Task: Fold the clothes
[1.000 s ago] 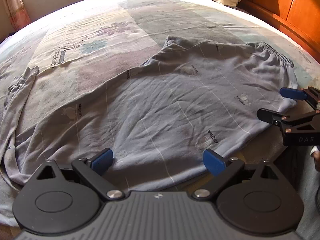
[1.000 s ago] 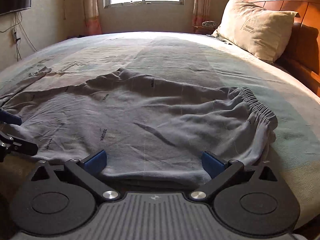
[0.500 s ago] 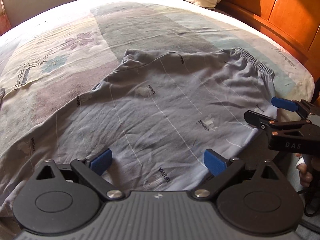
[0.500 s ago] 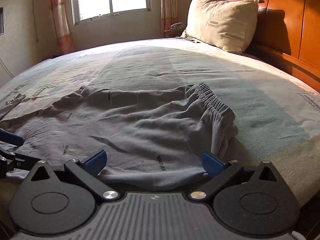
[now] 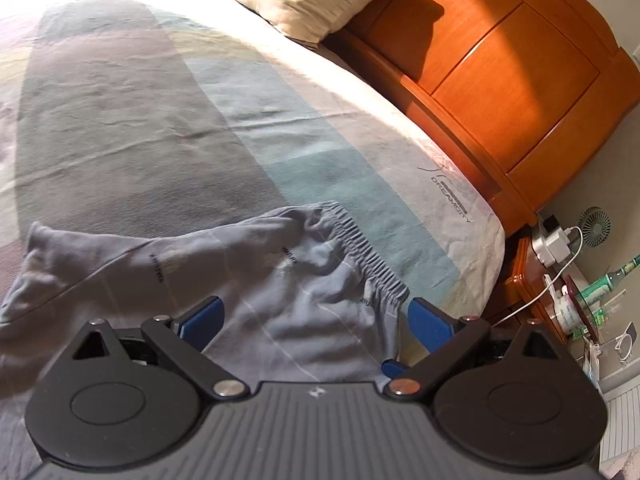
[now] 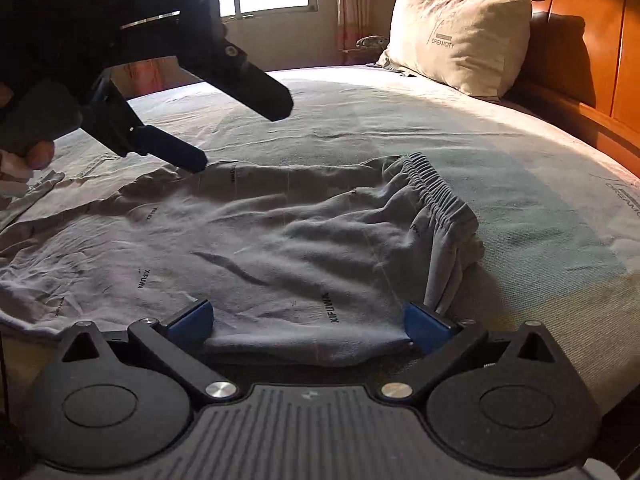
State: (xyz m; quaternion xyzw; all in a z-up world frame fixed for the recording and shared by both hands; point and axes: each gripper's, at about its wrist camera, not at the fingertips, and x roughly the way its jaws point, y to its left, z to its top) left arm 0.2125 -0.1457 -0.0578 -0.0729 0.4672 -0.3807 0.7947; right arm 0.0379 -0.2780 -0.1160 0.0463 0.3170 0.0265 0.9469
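Right wrist view: grey pants [image 6: 280, 248] are seen lying flat on the bed [image 6: 520, 168], with the stretchy waistband [image 6: 436, 196] bunched up on the right. The right claw [image 6: 310, 322] is spread wide at the near edge of the pants, with cloth lying between its blue fingertips [image 6: 192, 318]. The left claw [image 6: 240, 136] is held up over the far side of the pants, spread open too. A pillow [image 6: 460, 36] is leaned against the wooden headboard [image 6: 592, 24].
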